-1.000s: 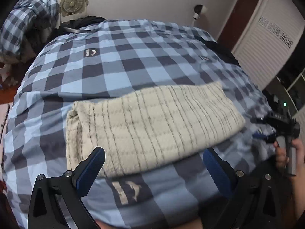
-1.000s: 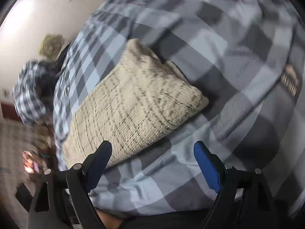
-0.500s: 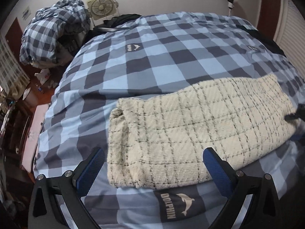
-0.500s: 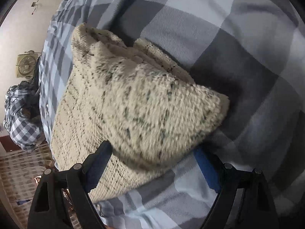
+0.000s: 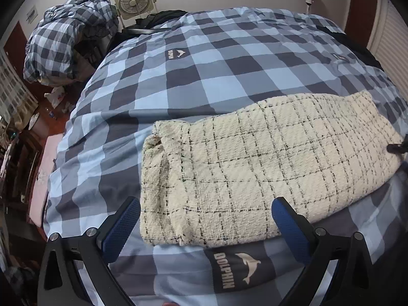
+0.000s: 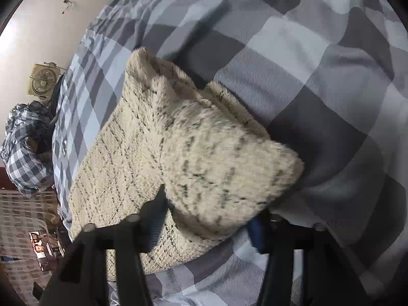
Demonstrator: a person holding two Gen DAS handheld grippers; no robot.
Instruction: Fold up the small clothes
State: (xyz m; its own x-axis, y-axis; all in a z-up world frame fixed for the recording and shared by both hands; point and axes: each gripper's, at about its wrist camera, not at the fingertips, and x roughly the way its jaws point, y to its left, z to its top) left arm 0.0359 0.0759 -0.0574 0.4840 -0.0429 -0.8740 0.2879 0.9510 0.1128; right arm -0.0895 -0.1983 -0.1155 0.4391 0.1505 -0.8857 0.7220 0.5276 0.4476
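Left wrist view: the cream knitted garment with thin black checks point(image 5: 260, 168) lies part-folded on the blue-and-grey checked bedspread point(image 5: 204, 63); the left gripper point(image 5: 204, 216) hangs spread and empty over its near corner. Right wrist view: the right gripper point(image 6: 207, 223) has just been closing around the garment's far end, apparently pinching it. Next, likely, carry that end across for another fold.

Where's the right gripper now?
At the garment's right end, jaws just closing around its corner; in the left wrist view only its tip shows at the right edge.
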